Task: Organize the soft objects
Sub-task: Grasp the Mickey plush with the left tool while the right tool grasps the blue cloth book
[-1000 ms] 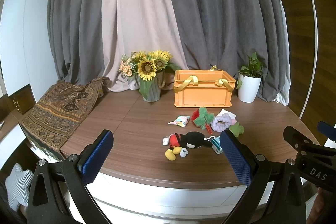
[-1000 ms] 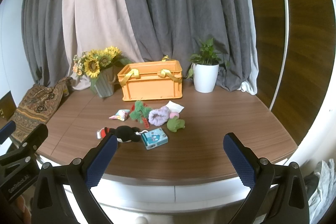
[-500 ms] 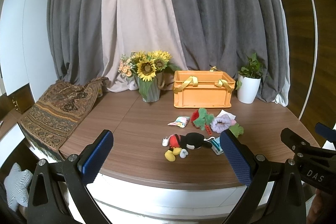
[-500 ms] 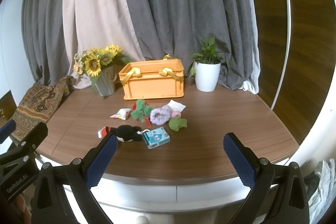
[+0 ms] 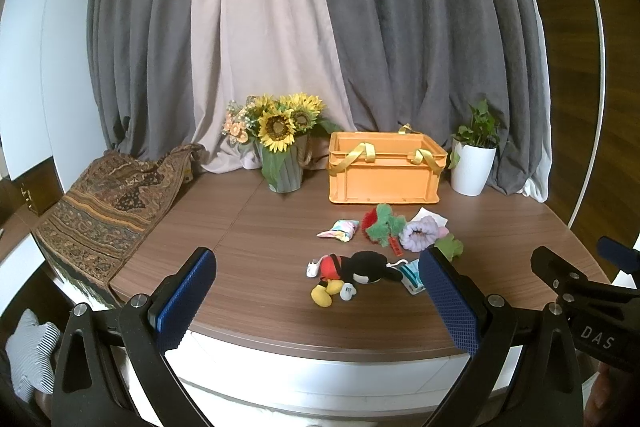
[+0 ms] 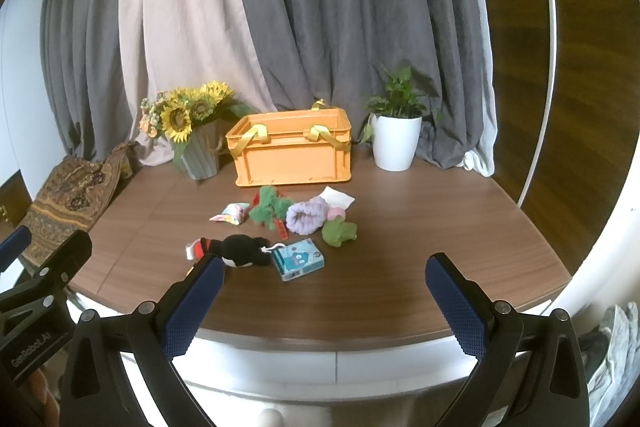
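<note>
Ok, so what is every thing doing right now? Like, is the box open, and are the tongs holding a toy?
Left tongs: open, holding nothing.
Right tongs: open, holding nothing.
Orange box: upright, no lid, handles flopped over the rim.
Mouse plush: lying on the table.
Purple scrunchie: lying on the table.
Green plush: lying on the table.
Blue packet: lying flat beside the mouse plush.
Sunflower vase: upright.
Potted plant: upright.

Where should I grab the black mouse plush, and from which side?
Take the mouse plush across its round black head, the bulkiest part, coming down from above. It lies flat on the table with the blue card pack touching its right end, so close front-to-back, probably with the nearer left gripper.
</note>
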### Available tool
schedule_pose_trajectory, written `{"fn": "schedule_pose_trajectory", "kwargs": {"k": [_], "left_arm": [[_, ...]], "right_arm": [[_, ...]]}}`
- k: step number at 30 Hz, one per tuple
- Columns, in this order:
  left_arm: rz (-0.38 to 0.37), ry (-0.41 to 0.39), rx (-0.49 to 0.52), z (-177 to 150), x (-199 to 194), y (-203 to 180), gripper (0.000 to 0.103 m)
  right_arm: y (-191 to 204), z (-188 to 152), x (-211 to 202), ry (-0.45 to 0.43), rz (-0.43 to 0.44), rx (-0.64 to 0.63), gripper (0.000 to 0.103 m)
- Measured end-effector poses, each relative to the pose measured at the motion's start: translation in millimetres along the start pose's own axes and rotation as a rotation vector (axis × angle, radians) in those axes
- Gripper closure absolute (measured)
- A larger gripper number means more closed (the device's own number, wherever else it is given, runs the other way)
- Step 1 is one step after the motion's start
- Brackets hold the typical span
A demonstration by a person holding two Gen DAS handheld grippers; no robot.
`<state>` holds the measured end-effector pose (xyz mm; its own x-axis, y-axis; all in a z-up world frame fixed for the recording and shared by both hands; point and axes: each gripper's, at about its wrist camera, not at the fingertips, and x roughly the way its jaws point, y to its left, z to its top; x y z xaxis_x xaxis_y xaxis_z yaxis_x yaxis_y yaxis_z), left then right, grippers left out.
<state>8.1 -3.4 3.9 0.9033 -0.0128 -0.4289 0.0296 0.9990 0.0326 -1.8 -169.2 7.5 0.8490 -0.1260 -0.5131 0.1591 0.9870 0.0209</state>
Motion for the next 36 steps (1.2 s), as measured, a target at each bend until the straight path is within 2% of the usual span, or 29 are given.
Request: {"fn": "schedule_pose_trajectory", "kwargs": {"k": [10, 20, 27, 33, 36], "left_arm": [[-0.020, 0.037, 0.012, -4, 22, 10, 0.000], [-0.047, 0.109, 0.068, -1, 75, 23, 0.000], [-0.100, 0.164, 0.118, -2, 121, 24, 0.000], [-0.170, 0.226, 0.162, -4, 166, 22, 0.000], [-0.207, 0.233, 0.187, -6, 182, 21, 0.000]], "right_arm": [[9, -2, 24, 0.047, 0.004, 0.006, 0.001], [25, -1, 71, 0.135, 0.005, 0.005, 0.001], [38, -3, 110, 0.195, -0.017, -0.002, 0.001], [45, -1, 143, 0.237, -0.041, -0.001, 0.001], [50, -2, 160, 0.266, -0.036, -0.001, 0.001]]}}
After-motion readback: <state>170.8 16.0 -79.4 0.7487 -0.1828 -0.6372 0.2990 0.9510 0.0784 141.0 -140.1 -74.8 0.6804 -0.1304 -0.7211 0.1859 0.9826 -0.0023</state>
